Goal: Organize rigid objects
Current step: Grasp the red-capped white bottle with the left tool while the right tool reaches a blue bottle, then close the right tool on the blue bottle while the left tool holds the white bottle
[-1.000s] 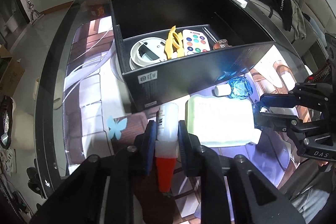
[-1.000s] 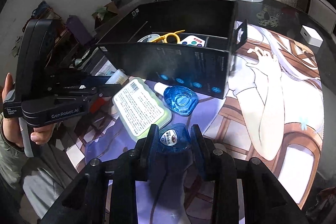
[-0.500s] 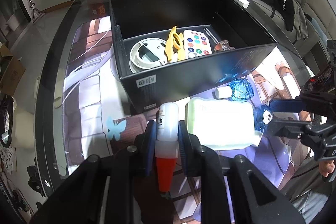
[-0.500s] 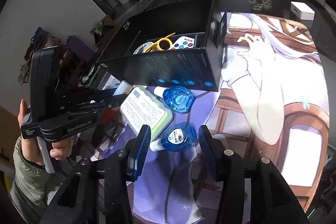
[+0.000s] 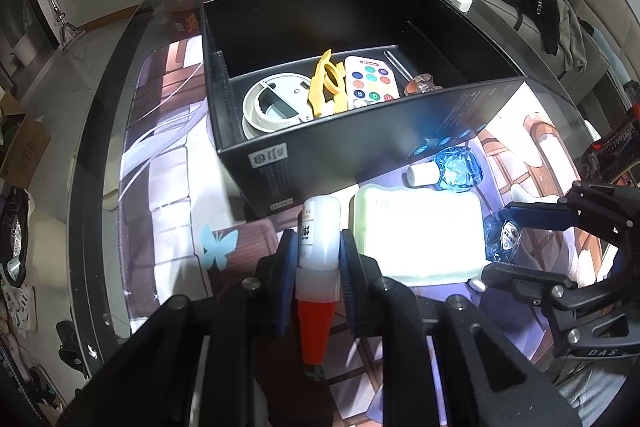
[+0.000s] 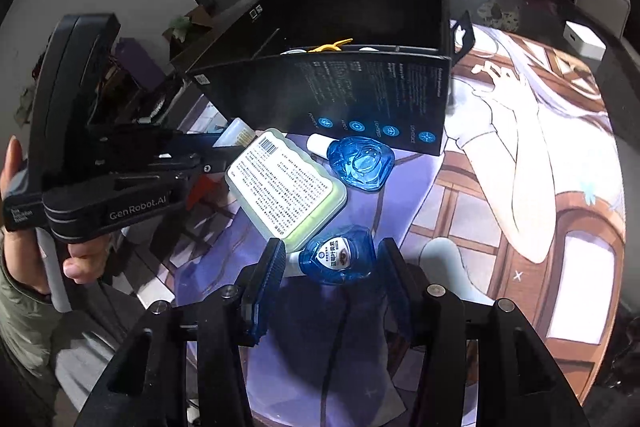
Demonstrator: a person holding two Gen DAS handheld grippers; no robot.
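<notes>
The right tongs [image 6: 332, 267] are now standing apart around the blue bottle [image 6: 340, 259] lying released on the desk [image 6: 480, 227], while the left tongs [image 5: 318, 267] are clamping the orange-capped bottle [image 5: 318, 251], unboxed

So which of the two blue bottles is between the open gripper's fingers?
The blue bottle with the label facing up, lying between the right gripper fingers. The other blue bottle lies beside the black box.

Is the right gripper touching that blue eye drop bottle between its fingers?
Apart. The right wrist view shows the right gripper open, gaps beside the blue eye drop bottle.
</notes>
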